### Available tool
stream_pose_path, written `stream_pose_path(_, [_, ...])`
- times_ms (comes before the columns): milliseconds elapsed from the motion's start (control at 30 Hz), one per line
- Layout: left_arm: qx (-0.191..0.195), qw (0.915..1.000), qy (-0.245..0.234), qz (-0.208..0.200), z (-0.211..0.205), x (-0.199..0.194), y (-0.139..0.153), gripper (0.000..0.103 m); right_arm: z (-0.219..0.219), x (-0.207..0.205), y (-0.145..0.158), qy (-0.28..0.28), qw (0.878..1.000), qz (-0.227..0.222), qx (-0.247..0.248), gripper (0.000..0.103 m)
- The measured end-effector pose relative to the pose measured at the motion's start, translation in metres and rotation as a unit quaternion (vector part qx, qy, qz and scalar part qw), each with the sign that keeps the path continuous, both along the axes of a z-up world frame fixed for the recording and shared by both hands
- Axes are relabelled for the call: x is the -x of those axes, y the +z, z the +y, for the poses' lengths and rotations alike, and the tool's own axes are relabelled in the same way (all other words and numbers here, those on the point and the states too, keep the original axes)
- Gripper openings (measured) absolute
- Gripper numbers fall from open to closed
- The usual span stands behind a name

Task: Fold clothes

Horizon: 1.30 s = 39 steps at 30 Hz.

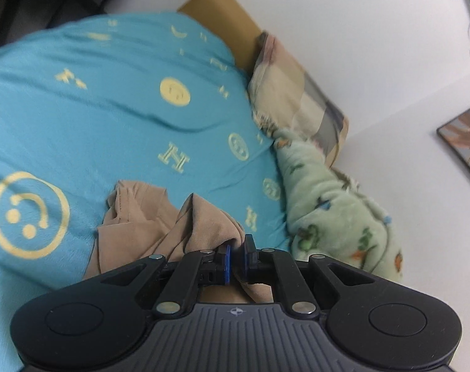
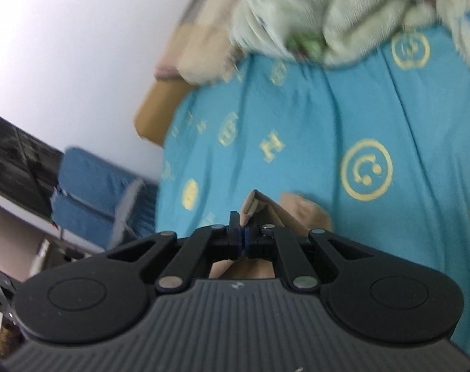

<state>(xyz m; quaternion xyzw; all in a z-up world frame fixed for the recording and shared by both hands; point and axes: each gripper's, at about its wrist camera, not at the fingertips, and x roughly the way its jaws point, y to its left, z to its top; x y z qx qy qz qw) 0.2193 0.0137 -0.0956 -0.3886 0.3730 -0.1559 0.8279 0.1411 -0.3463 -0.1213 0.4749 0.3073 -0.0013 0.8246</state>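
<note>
A tan garment (image 1: pixel 142 232) lies bunched on a turquoise bed sheet (image 1: pixel 111 108) with yellow smiley prints. My left gripper (image 1: pixel 236 252) is shut on a fold of the tan garment, with cloth pinched between its blue pads. In the right wrist view the same tan garment (image 2: pixel 297 214) shows just ahead of my right gripper (image 2: pixel 243 235), which is shut on an edge of it; a flap of the cloth sticks up above the fingers. The part of the garment under both grippers is hidden.
A pale green fleece blanket (image 1: pixel 337 214) lies bunched along the bed's wall side, also in the right wrist view (image 2: pixel 328 9). A patterned pillow (image 1: pixel 297 93) and a wooden headboard (image 1: pixel 222 15) stand by the white wall. A blue chair (image 2: pixel 92 192) stands beside the bed.
</note>
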Motion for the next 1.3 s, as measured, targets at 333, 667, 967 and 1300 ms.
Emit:
stream_pose_path(333, [-0.037,0.9986,-0.018,-0.034,0.005,-0.003,0.001,0.009,-0.002,-0.025,-0.017,0.043,0.999,-0.011,-0.031,0.008])
stream_pose_path(667, [-0.083,0.9916,-0.060,-0.080,-0.003,0.018,0.021,0.072,0.015,-0.013,0.011,0.084,0.994,-0.063,0.017,0.090])
stream_pose_path(967, [-0.212,0.9734,-0.046,-0.073,-0.017,0.008,-0.005,0.065,0.025,-0.030,-0.014,0.087,0.983,0.003,0.163,0.053])
stream_pose_path(1300, [-0.180,0.9788,0.008,-0.098,0.007,0.005,0.007,0.005,0.037,-0.027,-0.020,0.086,0.969,-0.032,0.230,0.006])
